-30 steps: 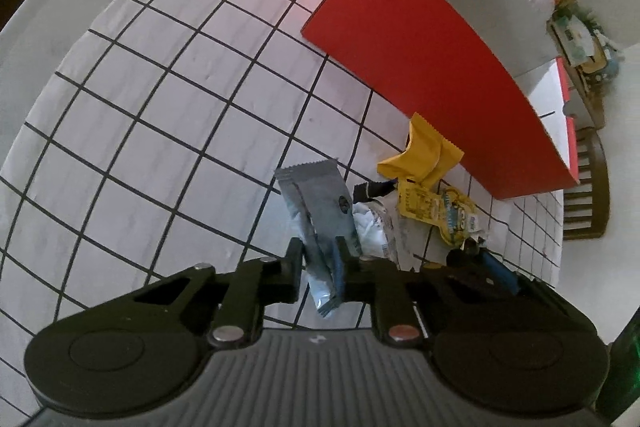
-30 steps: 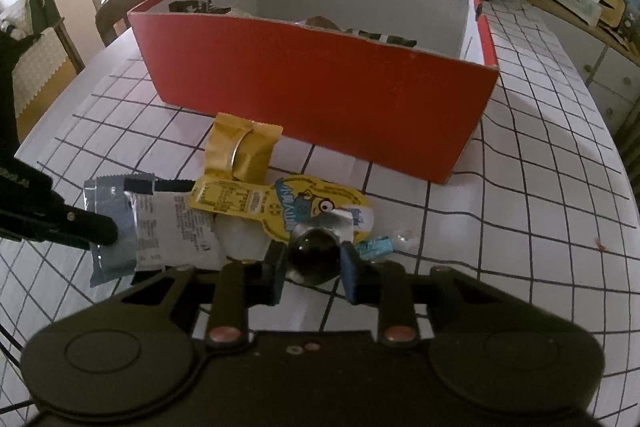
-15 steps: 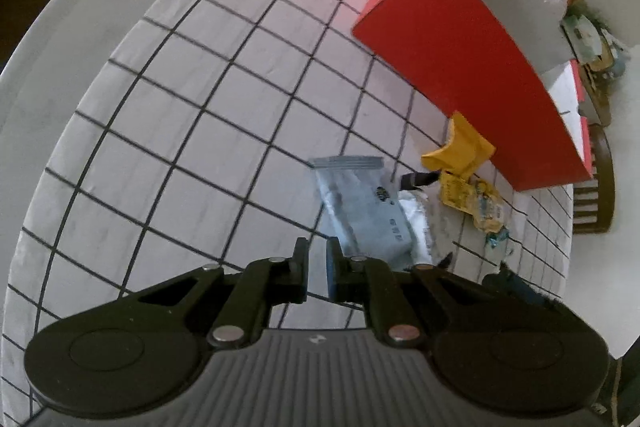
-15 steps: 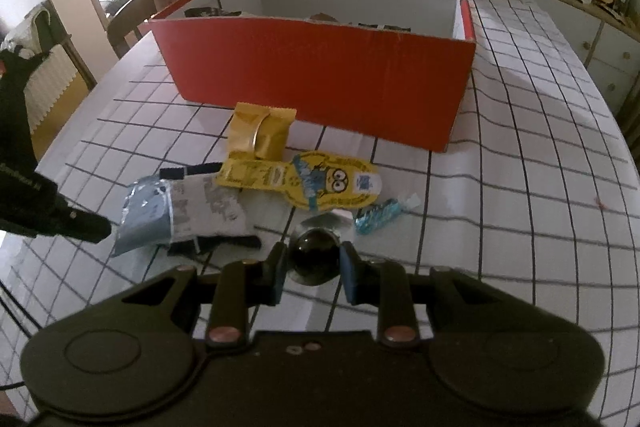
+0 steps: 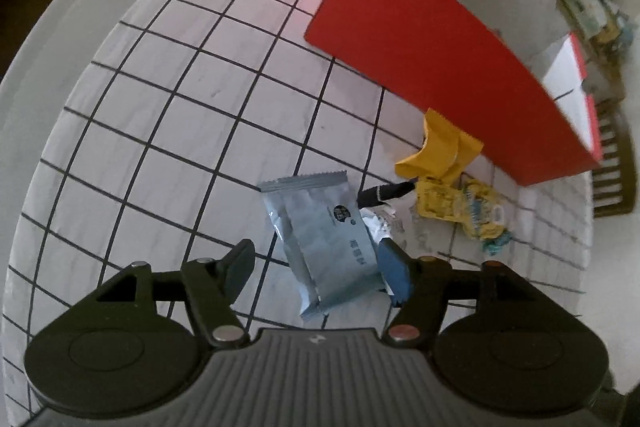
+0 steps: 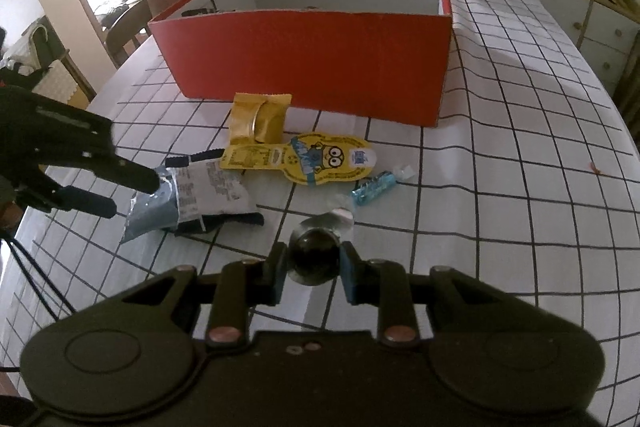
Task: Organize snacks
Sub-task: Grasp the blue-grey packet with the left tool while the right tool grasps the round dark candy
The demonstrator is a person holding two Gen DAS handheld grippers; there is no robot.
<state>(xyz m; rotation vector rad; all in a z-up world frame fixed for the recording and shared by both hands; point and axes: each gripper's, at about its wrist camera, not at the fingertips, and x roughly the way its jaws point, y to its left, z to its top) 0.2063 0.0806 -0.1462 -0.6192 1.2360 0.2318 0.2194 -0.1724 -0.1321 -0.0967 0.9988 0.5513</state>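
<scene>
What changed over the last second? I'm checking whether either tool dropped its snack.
The left tool let go of the grey-blue packet; its jaws have just been opening, and the packet lies on the tablecloth between them. The right tool stays shut on the dark round snack. The red box stayed put.

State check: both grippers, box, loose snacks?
left gripper: just opened, fingers straddling silver packet, not pressing
right gripper: shut on dark round candy
red box: open-topped
silver packet: flat on table
yellow pouch: folded, on table

Left hand-held gripper point(image 5: 320, 267) jaws just opened, grey pkt point(image 5: 328, 231) now loose btwn.
</scene>
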